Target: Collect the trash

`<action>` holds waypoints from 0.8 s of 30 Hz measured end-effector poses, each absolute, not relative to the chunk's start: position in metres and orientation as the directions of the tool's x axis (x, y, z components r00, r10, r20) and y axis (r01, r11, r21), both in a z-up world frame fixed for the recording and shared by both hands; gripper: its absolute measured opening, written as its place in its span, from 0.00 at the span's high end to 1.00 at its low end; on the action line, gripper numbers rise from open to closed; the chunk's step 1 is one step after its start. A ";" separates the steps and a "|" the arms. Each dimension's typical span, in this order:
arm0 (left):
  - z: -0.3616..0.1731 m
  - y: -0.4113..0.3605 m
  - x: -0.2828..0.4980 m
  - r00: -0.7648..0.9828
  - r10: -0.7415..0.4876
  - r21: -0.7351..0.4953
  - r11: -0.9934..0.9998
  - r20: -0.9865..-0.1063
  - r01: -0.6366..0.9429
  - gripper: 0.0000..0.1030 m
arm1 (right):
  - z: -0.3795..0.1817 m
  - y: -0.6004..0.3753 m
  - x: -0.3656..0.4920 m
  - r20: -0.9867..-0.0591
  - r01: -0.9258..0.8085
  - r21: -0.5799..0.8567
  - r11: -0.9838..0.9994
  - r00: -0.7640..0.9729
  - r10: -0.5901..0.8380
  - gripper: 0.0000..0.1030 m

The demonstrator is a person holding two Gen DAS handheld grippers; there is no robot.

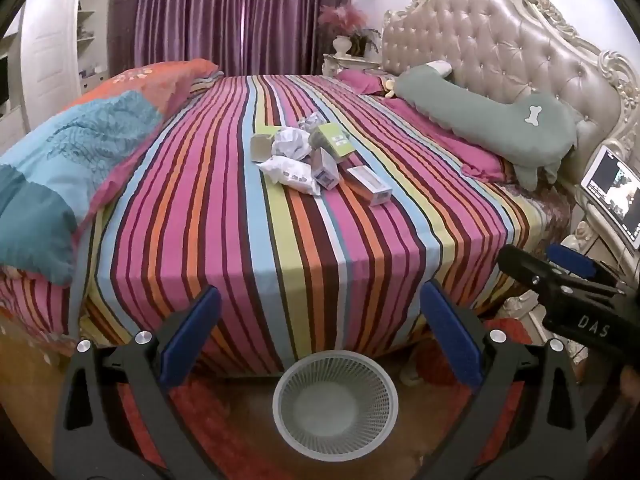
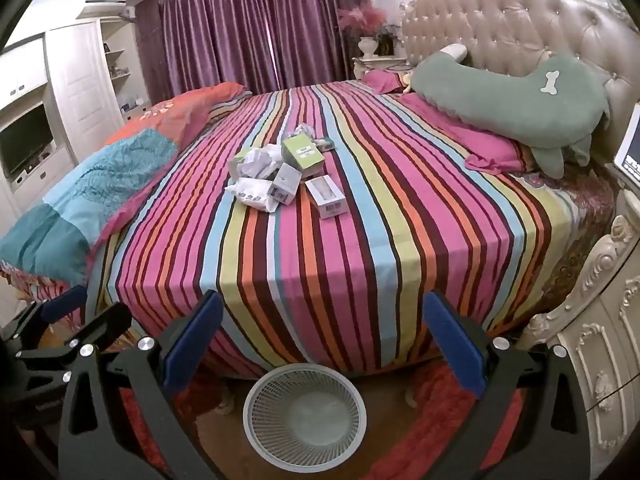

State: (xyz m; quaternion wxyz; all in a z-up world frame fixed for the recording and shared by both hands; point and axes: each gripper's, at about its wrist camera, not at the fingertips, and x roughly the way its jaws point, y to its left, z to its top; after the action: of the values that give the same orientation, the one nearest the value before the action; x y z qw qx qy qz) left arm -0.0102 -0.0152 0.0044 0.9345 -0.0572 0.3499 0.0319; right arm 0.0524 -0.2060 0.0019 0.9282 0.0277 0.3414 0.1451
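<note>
The trash pile (image 1: 316, 158) lies mid-bed on the striped sheet (image 1: 280, 240), well ahead of both tools and at about 12 o'clock from each. The mesh wastebasket (image 1: 335, 398) stands empty on the floor at the foot of the bed, directly below and between the fingers in both views.

The white carton (image 2: 326, 196) is the piece nearest the bed edge; its long axis runs roughly 11 to 5 o'clock in the right wrist view. It sits a little right of the pile, so by my reading the right gripper (image 2: 320, 344) has the shorter reach.

Both the left gripper (image 1: 320, 332) and the right are spread fully wide, holding and touching nothing.
</note>
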 end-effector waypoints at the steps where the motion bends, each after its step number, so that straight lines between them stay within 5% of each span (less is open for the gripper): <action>1: 0.005 -0.015 -0.010 0.752 0.021 -0.084 0.991 -0.659 -0.101 0.06 | 0.002 -0.206 0.052 -0.626 -0.249 0.150 0.957 0.725 0.287 0.07; 24: 0.009 -0.013 -0.015 0.753 0.033 -0.078 0.991 -0.657 -0.112 0.06 | 0.006 -0.206 0.050 -0.625 -0.255 0.149 0.956 0.724 0.290 0.07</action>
State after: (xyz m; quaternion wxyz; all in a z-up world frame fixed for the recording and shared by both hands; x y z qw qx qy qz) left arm -0.0150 -0.0129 0.0089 0.9345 -0.0563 0.3494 0.0389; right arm 0.0503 -0.2059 0.0057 0.9282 0.0264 0.3409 0.1468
